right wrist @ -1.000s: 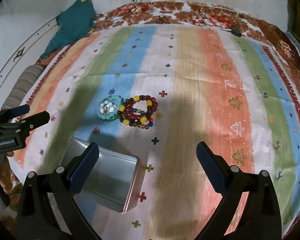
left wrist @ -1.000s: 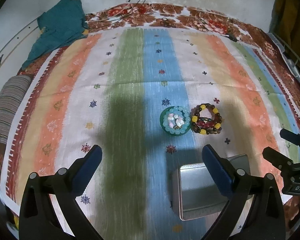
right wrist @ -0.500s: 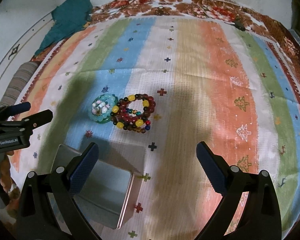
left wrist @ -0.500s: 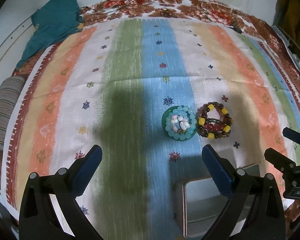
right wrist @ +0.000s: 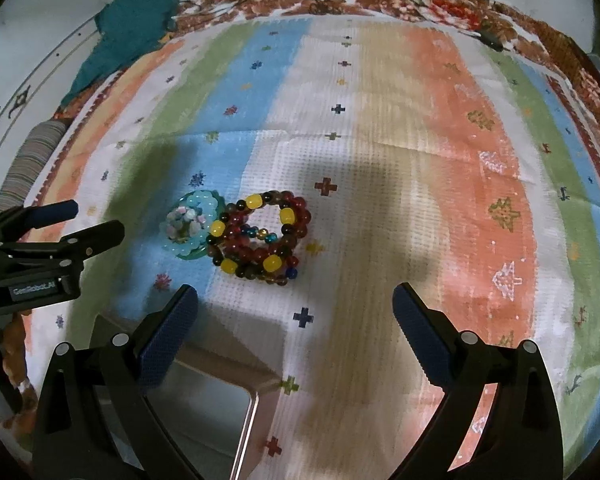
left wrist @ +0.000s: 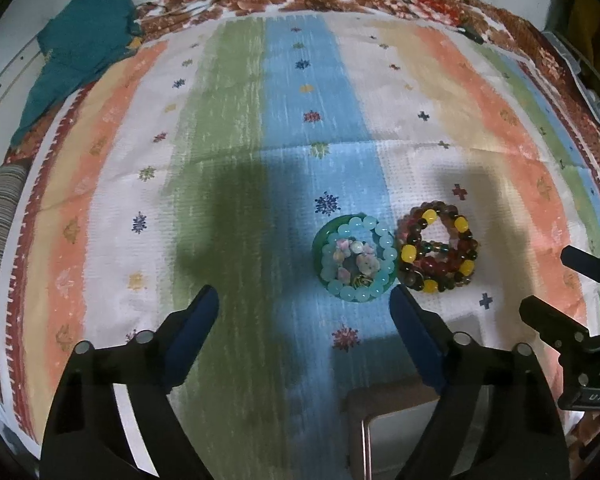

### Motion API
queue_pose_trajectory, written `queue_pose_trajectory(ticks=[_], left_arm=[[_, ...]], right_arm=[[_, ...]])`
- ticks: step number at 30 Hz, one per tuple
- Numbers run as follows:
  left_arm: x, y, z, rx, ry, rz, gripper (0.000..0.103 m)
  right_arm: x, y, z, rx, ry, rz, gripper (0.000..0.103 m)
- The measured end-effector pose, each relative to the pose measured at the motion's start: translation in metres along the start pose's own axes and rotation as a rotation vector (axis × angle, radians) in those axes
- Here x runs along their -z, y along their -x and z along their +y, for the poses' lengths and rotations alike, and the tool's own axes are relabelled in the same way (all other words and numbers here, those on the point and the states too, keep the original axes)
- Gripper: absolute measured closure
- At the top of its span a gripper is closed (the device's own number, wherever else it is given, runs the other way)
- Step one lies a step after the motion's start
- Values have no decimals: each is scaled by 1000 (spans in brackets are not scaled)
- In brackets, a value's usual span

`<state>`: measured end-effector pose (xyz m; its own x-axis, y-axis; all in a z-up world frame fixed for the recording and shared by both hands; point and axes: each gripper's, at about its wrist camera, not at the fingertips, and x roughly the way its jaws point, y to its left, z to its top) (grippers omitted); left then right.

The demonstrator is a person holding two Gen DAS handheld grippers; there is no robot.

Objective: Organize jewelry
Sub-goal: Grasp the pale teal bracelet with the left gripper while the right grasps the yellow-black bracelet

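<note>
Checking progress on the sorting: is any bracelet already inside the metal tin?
No: the metal tin looks empty, and both bracelet piles lie on the striped cloth.

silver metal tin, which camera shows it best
The right wrist view: the silver rectangular metal tin shows its open inside, a rim corner and a side wall, partly behind the right gripper. In the left wrist view only a corner shows behind the left gripper.

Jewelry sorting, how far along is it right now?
Nothing looks put away yet. The turquoise bead bracelet and the dark red and yellow bead bracelets lie side by side on the striped cloth, and what shows of the metal tin looks empty. Nothing is in hand: the left gripper and right gripper are both open above the cloth. Every piece remains to be moved.
</note>
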<state>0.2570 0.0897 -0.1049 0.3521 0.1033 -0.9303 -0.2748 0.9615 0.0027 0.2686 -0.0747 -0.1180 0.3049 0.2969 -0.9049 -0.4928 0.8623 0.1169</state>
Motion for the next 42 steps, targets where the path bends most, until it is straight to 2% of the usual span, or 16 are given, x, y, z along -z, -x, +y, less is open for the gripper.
queue_pose_trajectory(ticks=[9,12,18,24,27,33,39,41,42], left_arm=[[-13,-20,0,34,4,34,33],[-18,-27,-3,47,-7,45,39],[-22,-40,-6,62,-24,72,51],[-28,-49,-12,88,-38,88,65],[-30,-53,-15,91,-53,93,67],[-28,-62,-19,94,-66,115,81],[-27,-70,-20,74,-76,114,83],[-29,-71,-19,61,-80,108,94],[-30,-70,-19,56,-79,102,94]], right_arm=[[-10,-21,-1,9,-1,28,5],[-14,-31,-1,15,-3,48,15],[-19,-46,-2,23,-6,66,16],[-24,-55,-4,14,-6,87,30],[-26,-58,-2,9,-1,94,39],[-30,-66,0,-1,4,109,58],[-31,-70,2,-24,-6,115,68],[-31,-72,3,-40,-8,119,74],[-31,-72,2,-46,-9,120,76]])
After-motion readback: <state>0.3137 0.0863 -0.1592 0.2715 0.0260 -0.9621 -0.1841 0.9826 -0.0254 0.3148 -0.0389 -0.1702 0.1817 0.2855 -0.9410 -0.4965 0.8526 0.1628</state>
